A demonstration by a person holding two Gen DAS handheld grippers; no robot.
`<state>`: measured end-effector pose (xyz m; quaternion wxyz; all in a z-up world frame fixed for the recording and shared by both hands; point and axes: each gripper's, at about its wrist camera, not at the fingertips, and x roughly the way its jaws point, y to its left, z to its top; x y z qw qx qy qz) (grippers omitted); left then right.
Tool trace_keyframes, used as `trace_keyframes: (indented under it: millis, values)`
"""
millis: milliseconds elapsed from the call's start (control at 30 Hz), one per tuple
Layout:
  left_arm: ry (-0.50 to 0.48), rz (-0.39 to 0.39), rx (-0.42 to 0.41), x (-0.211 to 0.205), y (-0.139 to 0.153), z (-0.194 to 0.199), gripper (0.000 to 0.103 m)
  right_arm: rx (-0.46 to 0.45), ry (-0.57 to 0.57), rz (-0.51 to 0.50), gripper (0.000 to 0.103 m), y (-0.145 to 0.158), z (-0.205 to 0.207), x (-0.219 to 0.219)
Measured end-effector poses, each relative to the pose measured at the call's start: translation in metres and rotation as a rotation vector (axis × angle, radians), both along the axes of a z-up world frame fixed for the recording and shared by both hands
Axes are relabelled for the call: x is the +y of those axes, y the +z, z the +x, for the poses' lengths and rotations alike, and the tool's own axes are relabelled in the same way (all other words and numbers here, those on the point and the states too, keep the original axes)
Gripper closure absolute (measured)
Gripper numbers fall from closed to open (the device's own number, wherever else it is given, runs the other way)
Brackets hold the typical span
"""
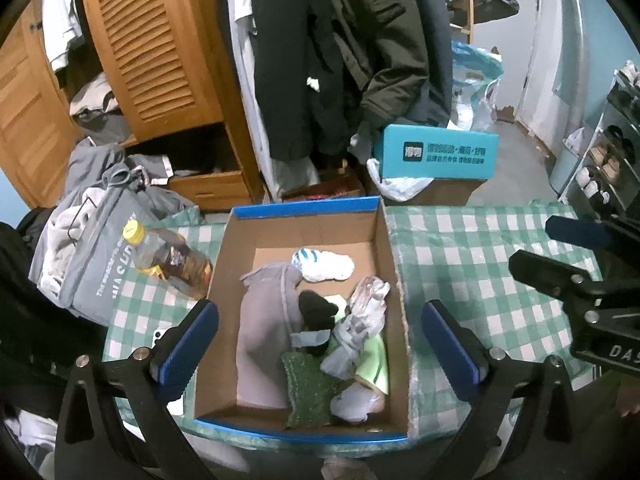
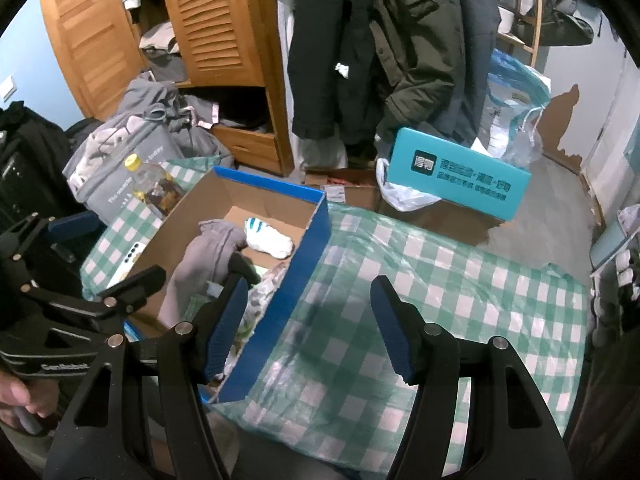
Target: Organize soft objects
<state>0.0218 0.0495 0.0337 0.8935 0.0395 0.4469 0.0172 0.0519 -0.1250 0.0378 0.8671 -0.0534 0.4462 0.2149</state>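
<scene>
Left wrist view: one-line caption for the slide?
Open left tool above a blue-rimmed cardboard box holding socks and soft cloths on a green checked tablecloth, bottle lying alongside.

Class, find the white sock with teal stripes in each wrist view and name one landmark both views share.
Left wrist view: white sock lies above centre, at the cardboard box's far end.
Right wrist view: white sock lies left of centre, inside the box.
Shared landmark: the yellow-capped bottle left of the box.

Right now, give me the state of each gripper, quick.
Left gripper: jaws wide open, holding nothing, above the cardboard box.
Right gripper: jaws open, holding nothing, over the checked tablecloth.
</scene>
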Motion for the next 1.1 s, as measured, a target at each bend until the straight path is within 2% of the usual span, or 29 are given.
trace_keyframes:
  millis: [367, 1100]
  values:
    - [-0.005, 0.000, 0.031, -0.008, -0.006, 0.006, 0.001, 0.018, -0.030, 0.009, 0.040, -0.006, 0.004, -0.017]
    - [-0.019, -0.012, 0.032, -0.013, -0.010, 0.003, 0.001, 0.026, -0.034, 0.012, 0.040, -0.008, 0.006, -0.020]
